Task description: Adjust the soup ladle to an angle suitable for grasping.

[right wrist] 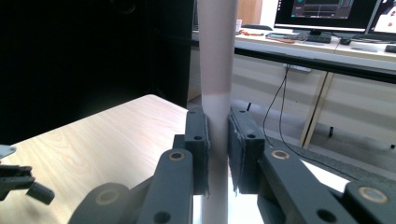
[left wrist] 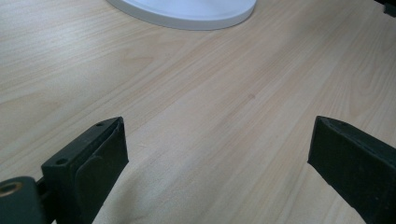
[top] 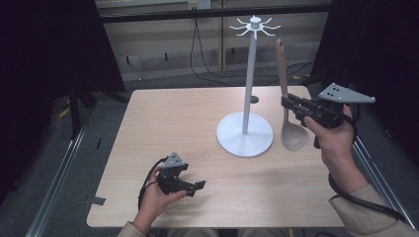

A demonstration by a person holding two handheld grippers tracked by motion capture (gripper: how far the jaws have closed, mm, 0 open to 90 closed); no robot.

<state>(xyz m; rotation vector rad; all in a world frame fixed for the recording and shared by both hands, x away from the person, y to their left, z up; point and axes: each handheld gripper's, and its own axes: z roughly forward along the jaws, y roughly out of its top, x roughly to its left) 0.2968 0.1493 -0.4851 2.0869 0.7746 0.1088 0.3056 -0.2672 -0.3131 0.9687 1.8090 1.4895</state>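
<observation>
A beige ladle [top: 283, 64] stands upright to the right of a white hook stand [top: 245, 134], handle up and bowl [top: 294, 139] low by the stand's round base. My right gripper [top: 287, 102] is shut on the handle partway up. In the right gripper view the pads [right wrist: 199, 140] press both sides of the handle [right wrist: 215, 56]. My left gripper [top: 196, 186] rests low over the wooden table [top: 173, 123] at the front left, open with nothing between its fingers [left wrist: 100, 156]. The stand's base [left wrist: 187, 11] lies ahead of it.
The stand's hooked top [top: 255, 24] rises above the ladle's handle end. Metal rails [top: 59, 173] run along both table sides. Cables [top: 202, 64] trail on the floor behind. A desk with monitors [right wrist: 327, 14] stands beyond the table's far edge.
</observation>
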